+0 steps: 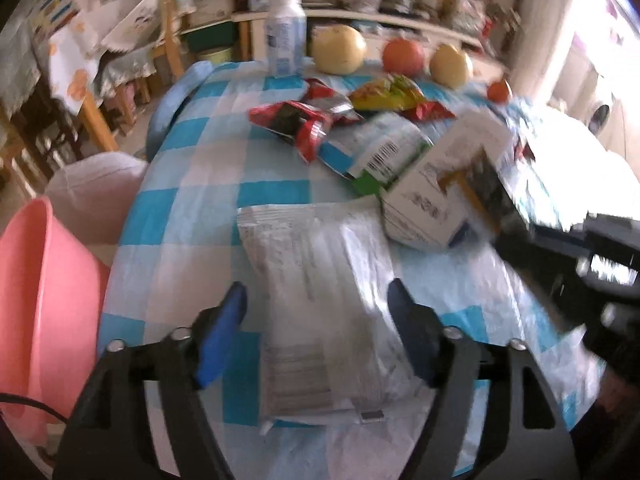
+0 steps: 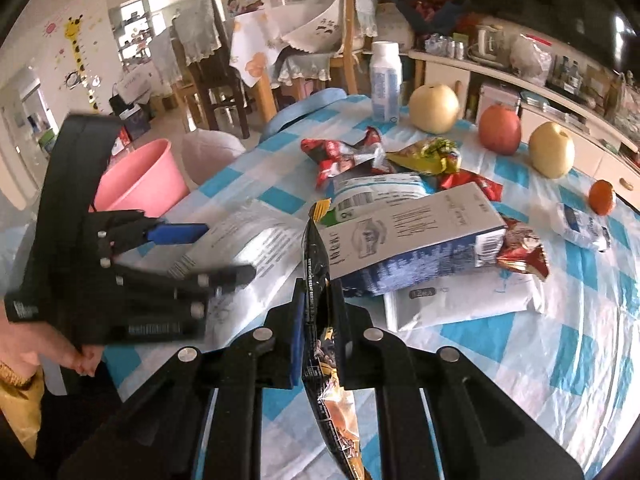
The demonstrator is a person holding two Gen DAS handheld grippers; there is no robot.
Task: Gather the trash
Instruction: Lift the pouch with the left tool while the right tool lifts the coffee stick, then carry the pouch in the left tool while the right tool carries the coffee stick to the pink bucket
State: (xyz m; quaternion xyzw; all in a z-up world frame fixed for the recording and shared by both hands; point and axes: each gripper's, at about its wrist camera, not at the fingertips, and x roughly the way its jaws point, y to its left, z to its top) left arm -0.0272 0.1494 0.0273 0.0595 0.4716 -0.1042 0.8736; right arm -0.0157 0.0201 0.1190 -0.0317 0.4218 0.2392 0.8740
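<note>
Trash lies strewn over the middle of the checked worktop (image 1: pixel 192 132), and one piece is already taken: the right tongs (image 2: pixel 318 300) are clamped on a black and gold snack wrapper (image 2: pixel 320 344), which hangs clear of the cloth at the near edge. The left tongs (image 1: pixel 316 320) stand apart, their blue pads (image 1: pixel 220 340) either side of a white printed pouch (image 1: pixel 320 300) lying flat near the near edge, not pressing it.

So the step in hand is, I judge, pick-up: one piece lifted, the next bracketed. The next move calls for the left tongs to close on the pouch's thin edge, and for both pieces to go to the pink bin (image 2: pixel 140 176) just off the worktop's left edge.

Counted near to far:
- one white pouch
- one white envelope-like packet (image 2: pixel 464 300)
- one blue and white carton (image 2: pixel 412 236) lying on it
- one green and white bag (image 2: pixel 376 194)
- three or more red and yellow crisp wrappers, overlapping
- one small crumpled white packet (image 2: pixel 582 226) toward the right edge
- along the far edge, one white bottle (image 2: pixel 386 84), two pears, one apple and one small orange fruit
</note>
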